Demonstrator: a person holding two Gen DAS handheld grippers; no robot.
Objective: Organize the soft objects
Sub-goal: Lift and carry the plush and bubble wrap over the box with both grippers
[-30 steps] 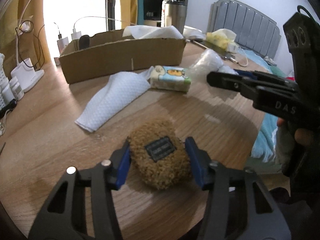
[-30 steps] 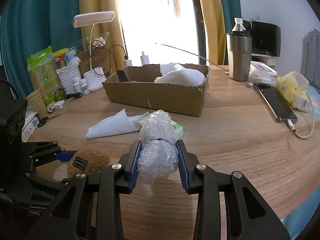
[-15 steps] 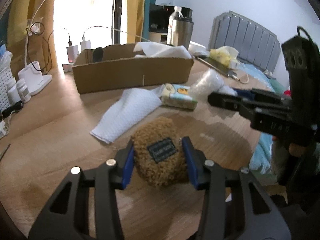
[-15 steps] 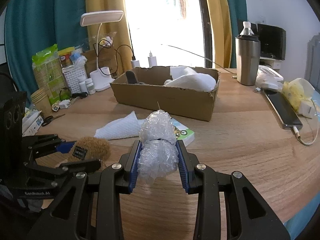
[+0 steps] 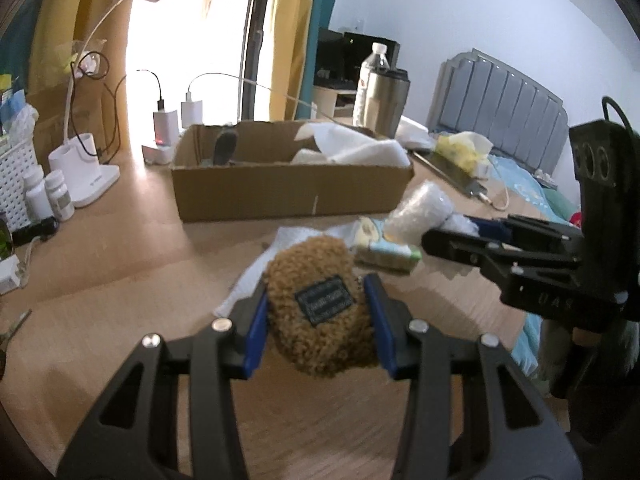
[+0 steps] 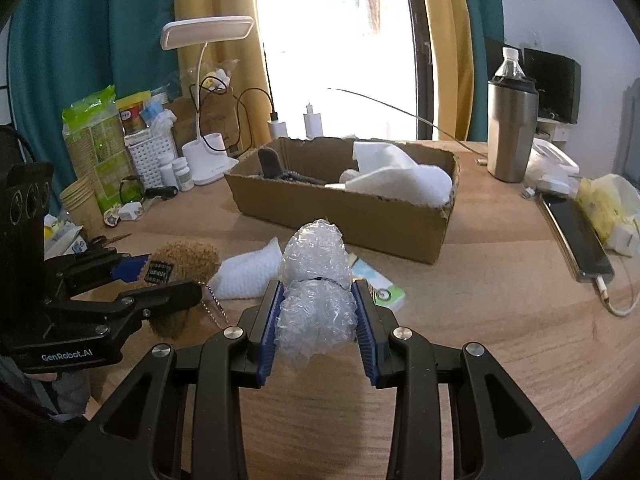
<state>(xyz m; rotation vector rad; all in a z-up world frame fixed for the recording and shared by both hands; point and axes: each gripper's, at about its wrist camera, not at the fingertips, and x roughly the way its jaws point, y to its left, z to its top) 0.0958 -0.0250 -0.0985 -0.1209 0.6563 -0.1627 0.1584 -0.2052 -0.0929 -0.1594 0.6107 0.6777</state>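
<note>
Cardboard box (image 6: 360, 216) already holds white cloths; left hand-held gripper (image 5: 318, 320) pinches a brown plush (image 5: 320, 304), right hand-held gripper (image 6: 318, 316) pinches bubble wrap (image 6: 316, 280), both above the desk (image 6: 500, 280); a cloth (image 6: 248, 272) and tissue pack (image 6: 376, 284) remain outside

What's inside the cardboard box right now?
In the cardboard box, white cloth is heaped at one end and a dark object stands at the other. The near wall hides the box's floor, so anything lying low there cannot be seen.
</note>
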